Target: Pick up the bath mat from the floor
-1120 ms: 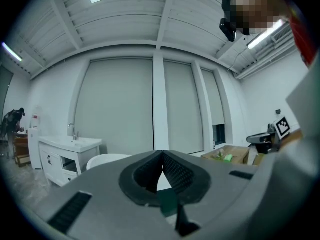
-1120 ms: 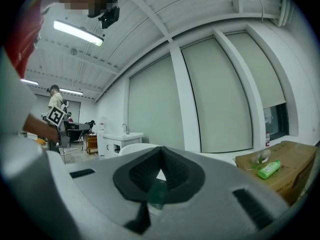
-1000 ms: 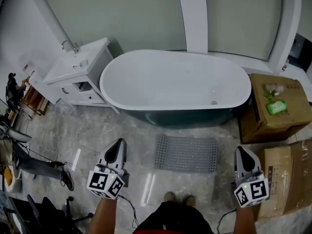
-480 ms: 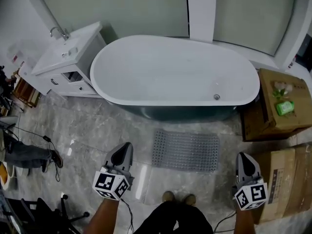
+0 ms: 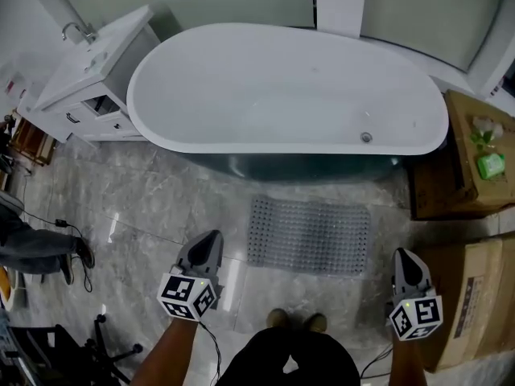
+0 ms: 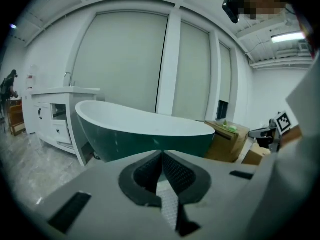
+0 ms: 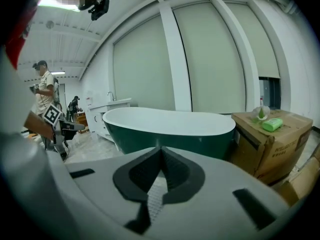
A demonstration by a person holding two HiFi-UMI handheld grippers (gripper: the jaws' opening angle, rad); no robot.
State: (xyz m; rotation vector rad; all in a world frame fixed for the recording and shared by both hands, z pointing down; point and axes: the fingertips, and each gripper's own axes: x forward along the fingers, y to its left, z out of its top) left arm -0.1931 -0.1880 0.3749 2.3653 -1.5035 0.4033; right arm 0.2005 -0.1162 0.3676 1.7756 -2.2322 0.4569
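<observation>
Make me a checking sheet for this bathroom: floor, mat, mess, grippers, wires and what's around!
Surface: glossy grey marble-look floor.
Job's things: bath mat lies flat beside the bathtub, untouched.
Clutter: cardboard boxes at right, a green bottle on one.
Grippers: left gripper and right gripper, jaws shut and empty, either side of the bath mat, not touching it.
Cables: thin cable on the floor at left.
Surroundings: white vanity with a sink; a person's leg at left.
</observation>
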